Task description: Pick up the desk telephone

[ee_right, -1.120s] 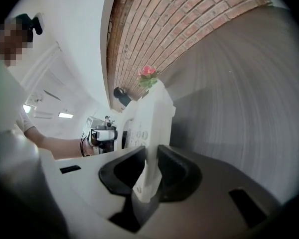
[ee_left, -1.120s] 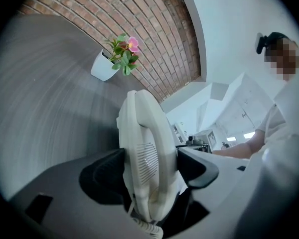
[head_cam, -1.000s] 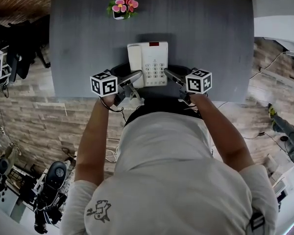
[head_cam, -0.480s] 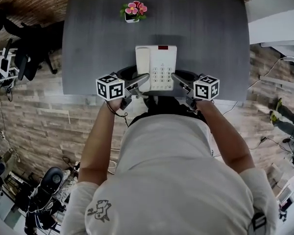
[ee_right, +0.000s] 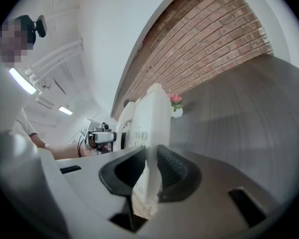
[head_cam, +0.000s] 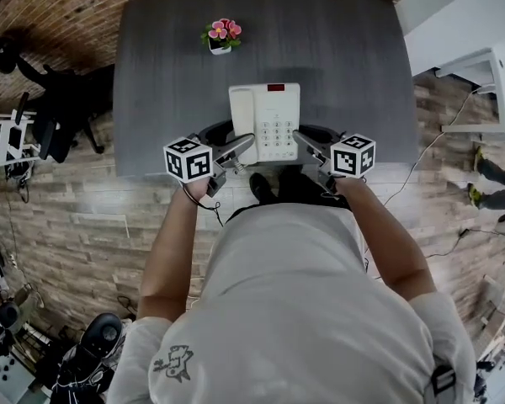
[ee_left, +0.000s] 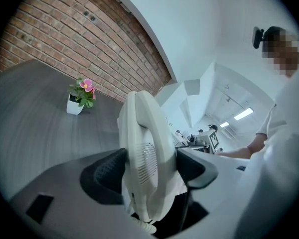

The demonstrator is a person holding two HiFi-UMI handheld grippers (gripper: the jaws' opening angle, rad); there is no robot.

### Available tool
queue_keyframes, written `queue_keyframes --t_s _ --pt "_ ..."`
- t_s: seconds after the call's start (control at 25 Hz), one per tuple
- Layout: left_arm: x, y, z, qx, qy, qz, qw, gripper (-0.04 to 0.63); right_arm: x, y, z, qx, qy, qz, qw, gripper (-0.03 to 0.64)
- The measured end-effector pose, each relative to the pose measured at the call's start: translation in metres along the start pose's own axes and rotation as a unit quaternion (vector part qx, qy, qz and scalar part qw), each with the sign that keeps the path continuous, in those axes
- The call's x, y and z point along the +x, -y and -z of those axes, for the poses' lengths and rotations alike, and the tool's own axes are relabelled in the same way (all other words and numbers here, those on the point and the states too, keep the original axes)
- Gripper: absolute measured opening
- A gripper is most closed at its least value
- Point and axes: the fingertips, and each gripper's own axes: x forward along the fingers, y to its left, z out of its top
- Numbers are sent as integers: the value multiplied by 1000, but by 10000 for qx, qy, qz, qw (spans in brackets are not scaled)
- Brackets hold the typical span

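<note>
The white desk telephone (head_cam: 266, 121) hangs above the near edge of the grey desk (head_cam: 337, 49), held from both sides. My left gripper (head_cam: 242, 144) is shut on its handset side; in the left gripper view the handset (ee_left: 147, 158) fills the gap between the black pads (ee_left: 105, 171). My right gripper (head_cam: 303, 141) is shut on the thin right edge of the telephone (ee_right: 148, 133), with the keypad facing away to the left. A coiled cord (ee_left: 143, 226) hangs below the left jaws.
A small white pot of pink flowers (head_cam: 220, 35) stands at the far left of the desk. A brick wall runs behind the desk. Black office chairs (head_cam: 59, 108) stand on the wood floor at the left, and white furniture (head_cam: 497, 74) at the right.
Both grippers have risen with the telephone between them, so the desk now looks smaller and farther below. The grip on each side is unchanged.
</note>
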Motion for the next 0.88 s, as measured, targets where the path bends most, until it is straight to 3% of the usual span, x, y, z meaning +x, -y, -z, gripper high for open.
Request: queue_keyframes --t_s 0.64,0.88 --pt "2 33 -5 29 194 -161 9997 334 -30 -9 -15 -192 55 -138 9997 75" --pt "51 82 17 69 219 -288 9993 334 -94 19 -7 -243 92 -264 9993 74"
